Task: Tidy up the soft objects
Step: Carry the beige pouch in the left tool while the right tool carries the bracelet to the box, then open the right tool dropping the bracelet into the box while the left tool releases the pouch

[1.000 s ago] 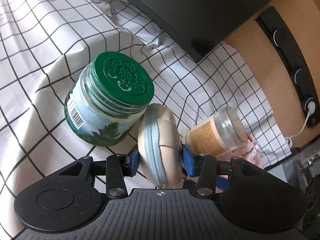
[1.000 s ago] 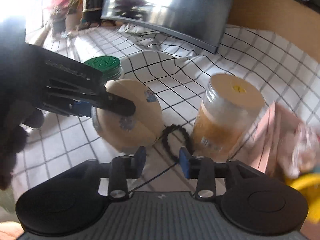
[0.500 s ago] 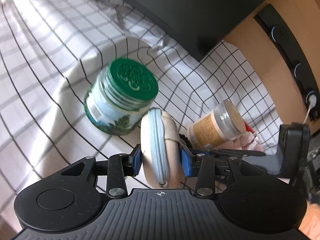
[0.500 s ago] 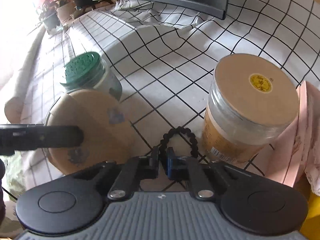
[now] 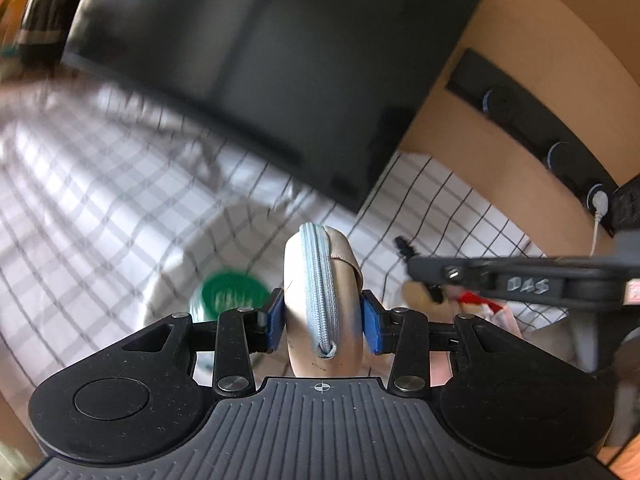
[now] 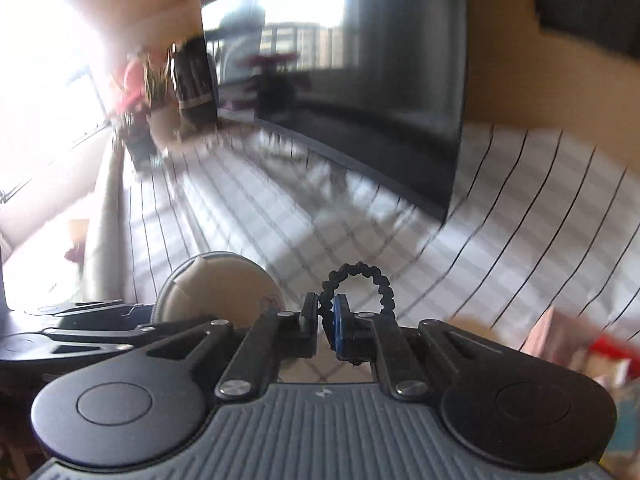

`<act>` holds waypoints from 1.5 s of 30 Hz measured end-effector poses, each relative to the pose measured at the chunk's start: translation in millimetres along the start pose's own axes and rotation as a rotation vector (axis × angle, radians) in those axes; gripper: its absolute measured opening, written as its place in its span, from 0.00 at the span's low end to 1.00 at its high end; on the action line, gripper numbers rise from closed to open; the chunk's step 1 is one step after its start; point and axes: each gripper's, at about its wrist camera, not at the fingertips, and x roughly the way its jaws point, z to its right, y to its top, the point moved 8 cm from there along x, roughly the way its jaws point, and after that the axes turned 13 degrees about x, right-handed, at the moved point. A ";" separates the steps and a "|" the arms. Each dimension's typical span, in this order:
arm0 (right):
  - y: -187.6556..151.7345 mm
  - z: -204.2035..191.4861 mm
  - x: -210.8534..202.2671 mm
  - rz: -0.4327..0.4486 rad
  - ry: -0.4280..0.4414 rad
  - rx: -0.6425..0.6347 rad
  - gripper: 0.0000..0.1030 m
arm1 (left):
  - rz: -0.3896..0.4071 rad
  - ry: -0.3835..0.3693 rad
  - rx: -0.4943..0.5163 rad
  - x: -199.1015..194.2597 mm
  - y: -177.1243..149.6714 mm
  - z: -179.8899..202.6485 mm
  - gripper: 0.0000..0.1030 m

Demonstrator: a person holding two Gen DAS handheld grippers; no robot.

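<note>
A round beige zip pouch (image 5: 320, 292) with a pale blue zipper hangs above the checked cloth, and my left gripper (image 5: 322, 320) is shut on its two sides. The same pouch (image 6: 218, 294) appears at the lower left of the right wrist view, beside the left gripper's fingers (image 6: 100, 312). My right gripper (image 6: 326, 322) is shut on a black spiral hair tie (image 6: 360, 284), whose loop stands up above the pads. In the left wrist view the right gripper (image 5: 416, 266) reaches in from the right with the hair tie's end (image 5: 402, 245) showing.
A green-lidded jar (image 5: 234, 290) stands on the checked tablecloth (image 5: 100, 208) below the pouch. A large dark screen (image 5: 260, 72) stands at the back. Pink and red items (image 6: 580, 348) lie at the right. A potted plant (image 6: 140, 96) sits far left.
Both grippers have risen from the cloth with their loads. The right gripper shut on the hair tie and lifted it. The jars have dropped lower and smaller in view.
</note>
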 end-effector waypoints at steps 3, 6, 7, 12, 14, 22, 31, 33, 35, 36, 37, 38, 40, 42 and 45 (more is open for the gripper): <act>21.4 -2.4 -32.5 0.063 -0.006 -0.013 0.08 | 0.038 0.004 0.060 -9.8 27.3 14.7 0.42; 35.1 2.3 -65.8 0.134 -0.023 -0.025 0.08 | 0.072 -0.008 0.110 -14.2 49.5 35.9 0.42; 37.6 6.1 -77.1 0.154 -0.031 -0.022 0.08 | 0.080 -0.023 0.123 -14.5 55.1 44.3 0.42; 41.5 43.0 -124.4 0.229 -0.095 0.026 0.08 | 0.091 -0.117 0.208 -5.7 68.4 100.1 0.42; 38.8 66.2 -140.8 0.254 -0.129 0.061 0.08 | 0.081 -0.166 0.225 2.9 69.7 122.0 0.42; 20.6 158.3 -185.9 0.333 -0.259 0.202 0.08 | -0.011 -0.389 0.218 55.2 45.4 198.3 0.43; -16.0 242.6 -142.0 0.290 -0.243 0.442 0.08 | -0.186 -0.525 0.145 147.9 5.6 242.7 0.43; -21.3 257.0 -124.3 0.260 -0.237 0.490 0.08 | -0.242 -0.505 0.160 174.4 -1.3 242.8 0.46; -28.8 268.8 -105.6 0.224 -0.238 0.529 0.08 | -0.267 -0.469 0.154 191.5 -2.0 235.4 0.50; -32.5 272.9 -96.8 0.206 -0.239 0.541 0.08 | -0.260 -0.457 0.159 195.9 0.3 232.3 0.52; -36.1 277.1 -86.4 0.185 -0.241 0.552 0.08 | -0.253 -0.437 0.186 199.9 2.9 230.4 0.53; -39.7 280.5 -77.6 0.164 -0.244 0.559 0.08 | -0.250 -0.404 0.225 202.7 4.1 228.7 0.51; -45.6 288.3 -57.7 0.134 -0.259 0.570 0.09 | -0.252 -0.324 0.303 208.2 5.8 223.8 0.49; -47.7 292.5 -50.6 0.128 -0.267 0.575 0.09 | -0.236 -0.323 0.318 206.4 8.0 218.2 0.50; -52.3 299.6 -44.0 0.105 -0.307 0.574 0.09 | -0.192 -0.324 0.293 197.9 19.4 211.2 0.48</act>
